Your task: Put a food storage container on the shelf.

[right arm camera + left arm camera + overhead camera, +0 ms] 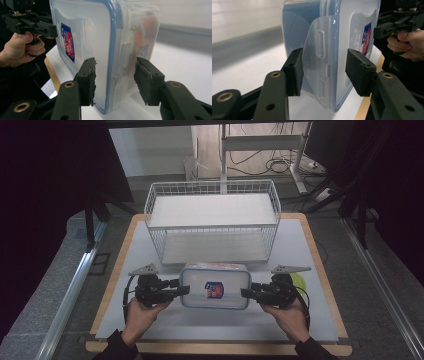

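A clear plastic food container (220, 280) with a blue-rimmed lid and a red-and-blue sticker lies lengthwise in front of a wire basket. My left gripper (186, 290) clamps its left end. In the left gripper view, the pads (295, 70) press across the container (332, 37), one on the base, one on the lid, beside a latch flap (317, 57) that stands out unfastened. My right gripper (245, 293) clamps the right end the same way, its pads (87, 77) bearing on lid and base of the container (100, 37). Something orange shows dimly inside.
A white wire basket (210, 183) stands empty behind the container, its open top facing up. A yellow-green round thing (300, 281) lies on the mat under my right gripper. The white mat (210, 325) covers a wooden board, with its front edge near the person's forearms.
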The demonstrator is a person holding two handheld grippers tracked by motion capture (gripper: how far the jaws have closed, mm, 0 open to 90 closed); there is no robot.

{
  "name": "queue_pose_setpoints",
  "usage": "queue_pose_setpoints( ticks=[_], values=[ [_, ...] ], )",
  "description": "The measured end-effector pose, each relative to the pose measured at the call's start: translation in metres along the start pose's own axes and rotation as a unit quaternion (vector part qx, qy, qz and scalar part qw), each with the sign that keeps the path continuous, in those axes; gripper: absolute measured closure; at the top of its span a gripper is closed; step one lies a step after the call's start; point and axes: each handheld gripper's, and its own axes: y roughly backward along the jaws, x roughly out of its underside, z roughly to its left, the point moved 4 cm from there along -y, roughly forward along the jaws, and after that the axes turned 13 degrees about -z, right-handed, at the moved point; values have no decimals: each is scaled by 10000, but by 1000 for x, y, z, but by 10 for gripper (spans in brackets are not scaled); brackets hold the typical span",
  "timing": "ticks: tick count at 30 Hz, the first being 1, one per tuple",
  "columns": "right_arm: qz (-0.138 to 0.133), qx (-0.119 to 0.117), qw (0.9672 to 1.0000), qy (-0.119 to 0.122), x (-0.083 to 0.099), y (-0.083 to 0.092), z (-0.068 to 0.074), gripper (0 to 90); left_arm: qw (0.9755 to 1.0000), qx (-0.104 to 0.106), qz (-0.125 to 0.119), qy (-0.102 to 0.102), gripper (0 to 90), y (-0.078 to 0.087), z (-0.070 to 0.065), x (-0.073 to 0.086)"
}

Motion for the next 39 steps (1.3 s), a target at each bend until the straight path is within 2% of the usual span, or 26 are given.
queue_pose_setpoints(
  ticks=[7, 8, 12, 20, 28, 39],
  values=[
    [-169, -19, 9998, 129, -23, 1, 5, 525, 9999, -10, -93, -69, 498, 2, -2, -15],
    [-201, -28, 9997, 148, -27, 1, 5, 525, 9999, -18, -129, -109, 498, 3, -4, -22],
    [-275, -83, 9995, 115, -39, 1, 5, 524, 9997, -46, -133, -183, 499, 4, -6, -34],
    [-382, -101, 9992, 117, -58, 1, 5, 524, 9996, -34, -182, -206, 500, 3, -5, -52],
    [-496, -139, 9985, 173, -84, 0, 10, 525, 9993, -43, -276, -243, 500, 7, -6, -81],
    [-632, -157, 9976, 218, -118, -5, 14, 525, 9991, -13, -368, -227, 505, 10, -2, -115]
  ],
)
